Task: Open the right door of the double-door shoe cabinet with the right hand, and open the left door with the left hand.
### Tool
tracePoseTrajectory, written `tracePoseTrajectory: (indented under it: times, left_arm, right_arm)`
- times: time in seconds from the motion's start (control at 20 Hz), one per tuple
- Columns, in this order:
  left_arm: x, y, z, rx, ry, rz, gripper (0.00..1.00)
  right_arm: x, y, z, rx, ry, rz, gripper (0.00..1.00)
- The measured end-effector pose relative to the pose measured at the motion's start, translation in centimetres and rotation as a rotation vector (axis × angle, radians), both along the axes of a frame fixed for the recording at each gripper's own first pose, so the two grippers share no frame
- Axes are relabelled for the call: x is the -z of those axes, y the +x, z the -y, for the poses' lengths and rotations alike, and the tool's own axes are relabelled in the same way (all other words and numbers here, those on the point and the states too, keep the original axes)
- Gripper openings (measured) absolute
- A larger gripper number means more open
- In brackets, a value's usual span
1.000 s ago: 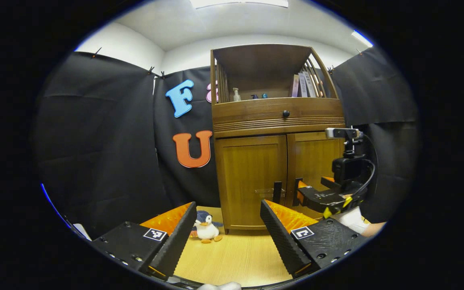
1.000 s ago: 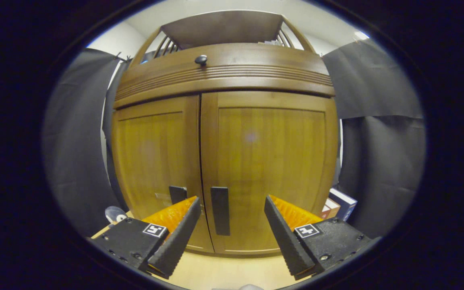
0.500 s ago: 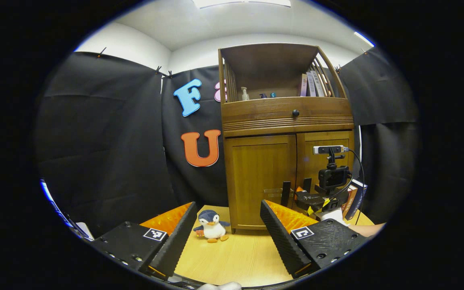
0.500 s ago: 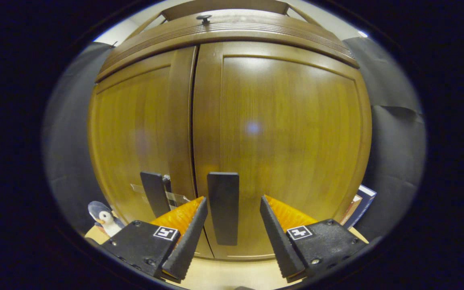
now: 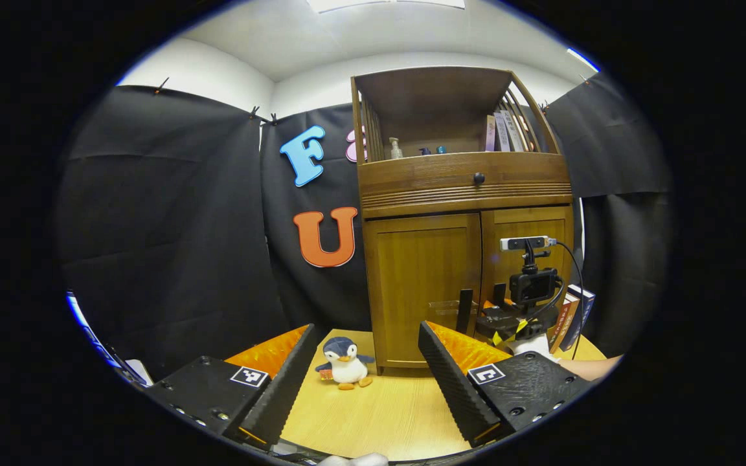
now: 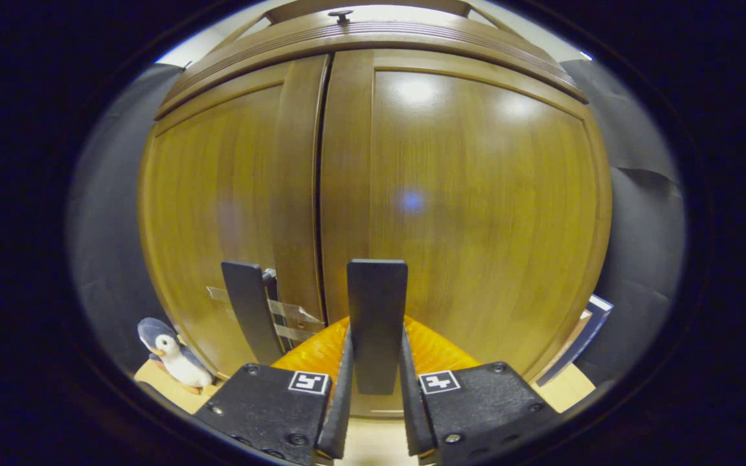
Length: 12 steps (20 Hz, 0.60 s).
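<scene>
Right gripper (image 6: 376, 388) was clenched on the right handle (image 6: 377, 323), both fingers pressing its sides, low on the right door (image 6: 476, 213). Left handle (image 6: 250, 310) sat just beside it on the left door (image 6: 217, 213). Both doors looked closed, seam straight between them.

Left gripper (image 5: 366, 375) was released, jaws wide apart, hanging over the worktop (image 5: 379, 414) well back from the cabinet (image 5: 463, 194). In the left gripper view the right gripper (image 5: 506, 320) sat at the door handles, with a hand (image 5: 531, 343) behind it.

Cabinet stood on the worktop against the black cloth. Its open top shelf (image 5: 451, 152) held a pump bottle (image 5: 395, 147), two small items too small to tell, and upright books (image 5: 506, 131) at the right end. A knob (image 5: 478, 177) sat on the drawer below the shelf. Penguin toy (image 5: 345, 362) stood on the worktop just left of the cabinet base. More books (image 5: 574, 310) leaned at the cabinet's right side.
</scene>
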State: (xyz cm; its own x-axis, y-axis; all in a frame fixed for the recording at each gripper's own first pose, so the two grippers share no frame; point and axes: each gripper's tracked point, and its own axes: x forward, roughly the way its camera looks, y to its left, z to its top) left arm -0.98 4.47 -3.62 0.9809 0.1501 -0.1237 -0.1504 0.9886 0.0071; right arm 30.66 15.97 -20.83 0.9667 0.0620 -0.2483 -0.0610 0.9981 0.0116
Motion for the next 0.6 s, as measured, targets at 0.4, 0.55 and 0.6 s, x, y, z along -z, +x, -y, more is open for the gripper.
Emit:
tracePoseTrajectory:
  times: [0.4, 0.55, 0.6]
  left_arm:
    - [0.0, -1.1, 0.2, 0.012, -0.008, 0.004, 0.96]
    - [0.2, -1.5, 0.5, 0.017, -0.013, 0.003, 0.96]
    - [0.1, -1.8, 0.8, 0.020, -0.016, 0.003, 0.96]
  right_arm:
    - [-0.2, -1.8, 0.5, -0.020, -0.016, -0.021, 0.34]
    - [-0.3, -3.4, 0.9, -0.030, -0.009, -0.019, 0.33]
    - [-0.4, -4.1, 1.1, -0.032, -0.011, -0.016, 0.33]
